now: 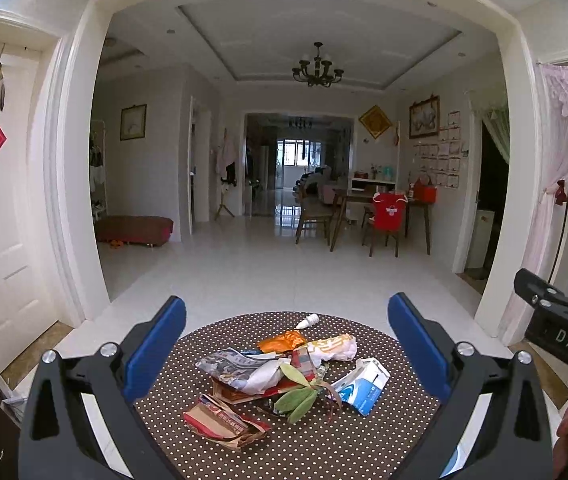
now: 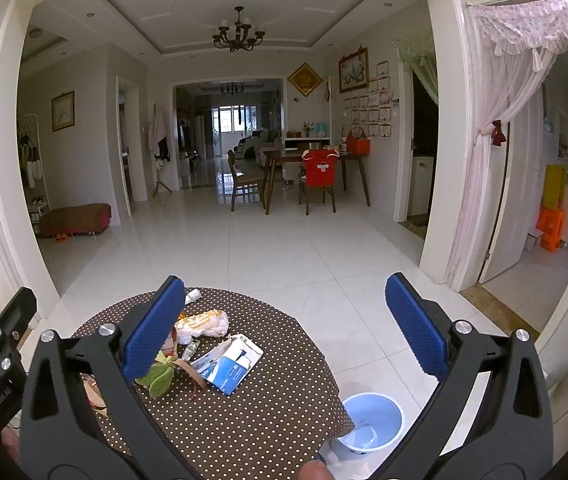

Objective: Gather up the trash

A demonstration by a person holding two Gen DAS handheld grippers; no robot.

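The right gripper's left finger hides part of the trash pile.

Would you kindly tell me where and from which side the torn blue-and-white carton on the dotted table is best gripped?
I would take the blue-and-white carton by its intact blue end, the corner nearest the table edge. It lies flat with its far end torn open into loose flaps, which would likely bend. The open right claw could come from above on the bin side, clear of the green leaves.

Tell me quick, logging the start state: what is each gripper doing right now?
Left gripper: open, holding nothing, above the trash pile on the dotted table.
Right gripper: open, holding nothing.
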